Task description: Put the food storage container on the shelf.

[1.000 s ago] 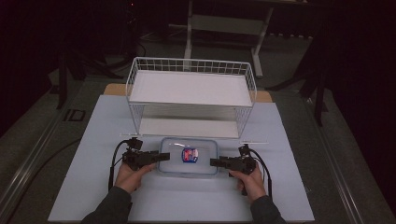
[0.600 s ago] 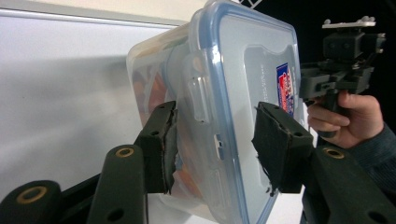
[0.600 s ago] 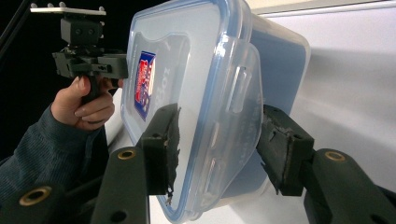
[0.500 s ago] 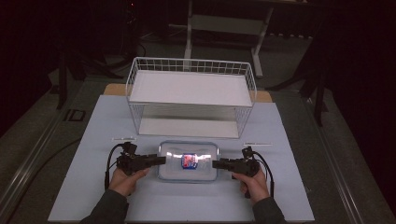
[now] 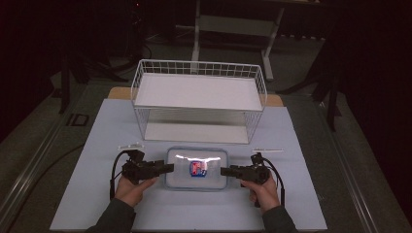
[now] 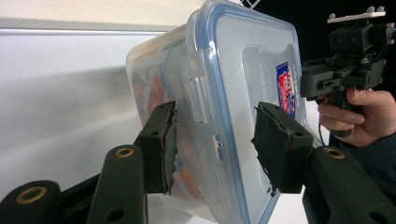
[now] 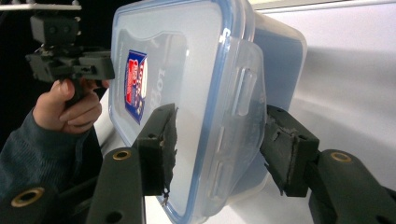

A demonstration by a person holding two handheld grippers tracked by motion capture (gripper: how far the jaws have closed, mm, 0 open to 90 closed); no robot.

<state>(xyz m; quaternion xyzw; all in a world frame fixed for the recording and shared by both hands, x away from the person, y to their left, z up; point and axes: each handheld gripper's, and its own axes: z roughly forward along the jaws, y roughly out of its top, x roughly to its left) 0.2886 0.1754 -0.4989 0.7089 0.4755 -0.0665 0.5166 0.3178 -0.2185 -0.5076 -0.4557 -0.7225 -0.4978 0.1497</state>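
High view: the lidded container [image 5: 197, 168] sits on the table [image 5: 97, 136] before the wire rack [image 5: 199, 99], my left gripper [image 5: 167, 168] and right gripper [image 5: 224, 171] at its ends. Left gripper view, then right: each gripper's jaws, just closed in, clamp the lid-and-base edge (latch flap [image 7: 245, 100] between them), so gripping looks done, lifting and placing remain.

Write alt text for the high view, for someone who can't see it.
Two hands hold grippers, the left gripper and right gripper gripping opposite ends of a lidded clear box on a white table. Behind stands a white wire rack.
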